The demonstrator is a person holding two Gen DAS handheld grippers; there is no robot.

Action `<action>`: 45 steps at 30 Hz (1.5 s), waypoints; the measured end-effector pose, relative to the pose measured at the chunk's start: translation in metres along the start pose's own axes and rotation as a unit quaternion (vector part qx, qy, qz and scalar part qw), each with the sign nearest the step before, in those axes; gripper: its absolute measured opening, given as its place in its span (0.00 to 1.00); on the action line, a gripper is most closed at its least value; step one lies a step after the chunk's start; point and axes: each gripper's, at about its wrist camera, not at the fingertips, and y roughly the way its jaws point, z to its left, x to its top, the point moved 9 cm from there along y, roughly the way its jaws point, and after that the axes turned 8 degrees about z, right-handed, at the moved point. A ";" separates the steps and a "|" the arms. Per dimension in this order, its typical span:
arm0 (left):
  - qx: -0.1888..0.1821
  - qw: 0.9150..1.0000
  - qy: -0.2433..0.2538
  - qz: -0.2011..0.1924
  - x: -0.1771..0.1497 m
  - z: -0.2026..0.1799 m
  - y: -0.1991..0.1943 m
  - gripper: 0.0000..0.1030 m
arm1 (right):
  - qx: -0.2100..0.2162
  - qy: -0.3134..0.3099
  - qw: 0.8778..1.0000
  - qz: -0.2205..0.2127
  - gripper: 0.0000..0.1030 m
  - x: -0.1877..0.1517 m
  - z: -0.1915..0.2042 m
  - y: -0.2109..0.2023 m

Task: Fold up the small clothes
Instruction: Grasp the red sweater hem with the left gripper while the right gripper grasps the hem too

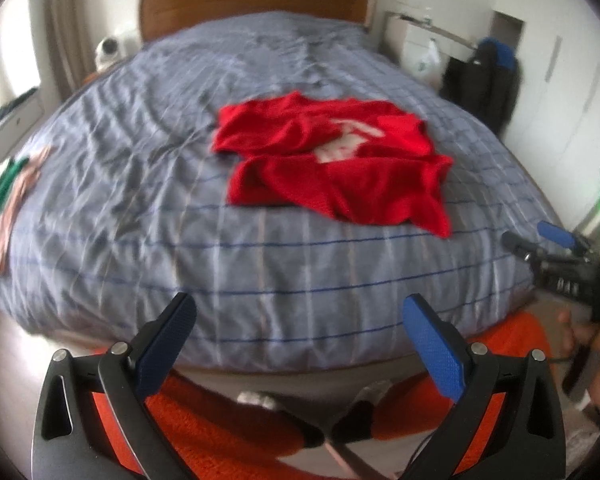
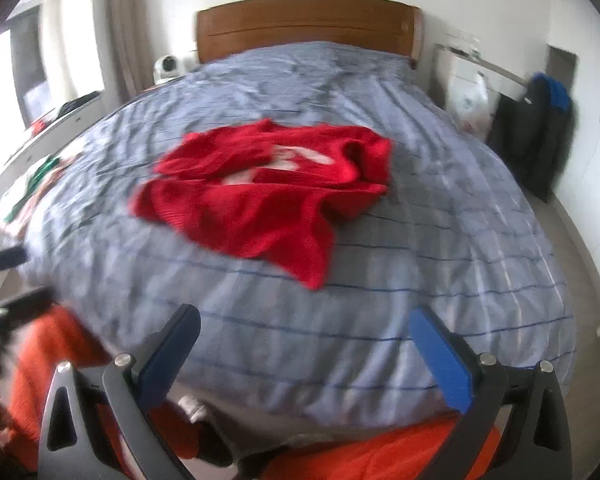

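Both grippers sit at the bottom of their frames, fingers spread wide, nothing between them. Left gripper (image 1: 298, 322) hangs over the near edge of the bed (image 1: 148, 208); right gripper (image 2: 304, 332) does the same in its view. Orange rug (image 1: 228, 432) shows below the fingers, lower part of frame. Red shirt (image 1: 332, 164) lies crumpled on the striped grey-blue cover, centre of the left view, well apart from the fingers and above them in frame, slightly right of the gap. In the right view the shirt (image 2: 260, 192) is centre-left, also well clear of the fingers, white print partly visible in the folds. Right gripper also appears at the right edge of the left view (image 1: 540, 240), held in a hand (image 1: 596, 356). Green-patterned cloth (image 1: 4, 196) at left edge of bed. Wooden headboard (image 1: 252, 0) top centre. Frames blurred.
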 end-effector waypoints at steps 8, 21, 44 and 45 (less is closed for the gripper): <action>-0.006 0.999 -0.047 0.025 -0.007 0.016 0.011 1.00 | 0.108 0.043 0.992 0.045 0.85 0.028 -0.012 0.083; -0.014 0.997 -0.078 0.024 -0.014 0.064 0.031 1.00 | 0.213 0.121 0.965 0.091 0.07 -0.030 -0.034 0.026; -0.107 0.984 -0.044 0.132 -0.021 0.009 0.141 0.02 | 0.191 0.156 0.965 0.085 0.31 -0.050 -0.057 0.084; -0.100 0.985 -0.043 0.133 -0.022 0.015 0.138 0.02 | 0.194 0.156 0.964 0.090 0.28 -0.049 -0.056 0.087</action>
